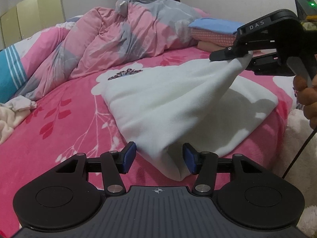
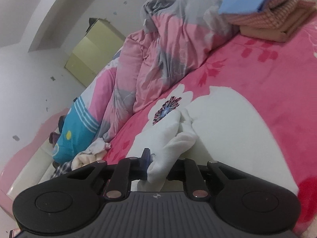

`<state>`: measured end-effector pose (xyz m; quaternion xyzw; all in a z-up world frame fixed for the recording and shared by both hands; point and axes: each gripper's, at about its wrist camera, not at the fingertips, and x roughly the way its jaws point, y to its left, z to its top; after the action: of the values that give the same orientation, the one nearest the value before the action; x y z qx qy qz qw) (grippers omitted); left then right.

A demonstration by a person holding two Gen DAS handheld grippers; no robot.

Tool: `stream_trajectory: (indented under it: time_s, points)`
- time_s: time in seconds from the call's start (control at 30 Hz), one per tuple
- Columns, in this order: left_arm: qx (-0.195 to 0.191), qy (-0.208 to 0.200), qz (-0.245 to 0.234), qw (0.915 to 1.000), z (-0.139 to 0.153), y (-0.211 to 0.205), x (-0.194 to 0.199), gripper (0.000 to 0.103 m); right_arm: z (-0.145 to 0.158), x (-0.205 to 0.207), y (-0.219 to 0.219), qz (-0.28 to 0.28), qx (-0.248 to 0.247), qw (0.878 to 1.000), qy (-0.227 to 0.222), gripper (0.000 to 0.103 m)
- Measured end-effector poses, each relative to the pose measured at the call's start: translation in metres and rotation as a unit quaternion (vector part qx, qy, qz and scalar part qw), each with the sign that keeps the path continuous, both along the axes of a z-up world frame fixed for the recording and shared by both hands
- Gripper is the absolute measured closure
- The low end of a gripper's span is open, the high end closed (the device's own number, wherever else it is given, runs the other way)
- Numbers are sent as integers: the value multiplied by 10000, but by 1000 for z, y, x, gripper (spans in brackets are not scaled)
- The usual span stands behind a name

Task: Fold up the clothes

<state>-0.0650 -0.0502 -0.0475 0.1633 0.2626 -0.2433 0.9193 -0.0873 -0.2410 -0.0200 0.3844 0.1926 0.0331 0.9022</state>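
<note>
your right gripper (image 2: 158, 170) pinches the white cloth (image 1: 178, 107); left gripper (image 1: 159, 158) fingers are apart around its corner. squeeze before lifting.

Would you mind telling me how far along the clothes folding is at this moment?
Done: a folded stack sits at the far side of the bed. In hand: the right tongs are shut on a lifted corner of the white garment; the left tongs are open around its near corner. Left: finishing this fold, plus the crumpled clothes at the bed's edge.
</note>
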Motion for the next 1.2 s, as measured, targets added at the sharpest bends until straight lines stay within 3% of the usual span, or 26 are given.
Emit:
stream_trajectory:
  time_s: [0.17,0.33,0.47,0.63,0.73,0.9,0.97,1.1,1.2]
  points:
    - [66,-47,-56,10000,2,-8,0,51,10,-14,-13,-194,-335,9989,-263,90]
    - [70,87,-75,9999,-2,-14,1,51,-6,-17,-34,-303,-179,9994,-1,92]
    - [89,11,-163,9998,1,-19,0,51,8,-28,-39,-298,-340,9984,-338,92]
    - [115,89,-150,9998,-4,-22,0,52,-26,-30,-47,-323,-328,9987,224,92]
    - [198,34,-158,9997,-5,-23,-2,54,-51,-34,-52,-355,55,9982,485,92]
    - [366,-104,-181,9991,-6,-25,-7,59,-27,-50,-49,-468,-205,9987,89,93]
    - [433,-160,-190,9988,-7,-26,-9,62,-33,-53,-52,-516,-256,9981,218,95]
    - [521,-229,-200,9982,-7,-26,-12,67,-37,-62,-55,-447,152,9986,231,96]
    - [529,-228,-199,9981,-8,-25,-13,68,-40,-69,-58,-391,466,9979,230,91]
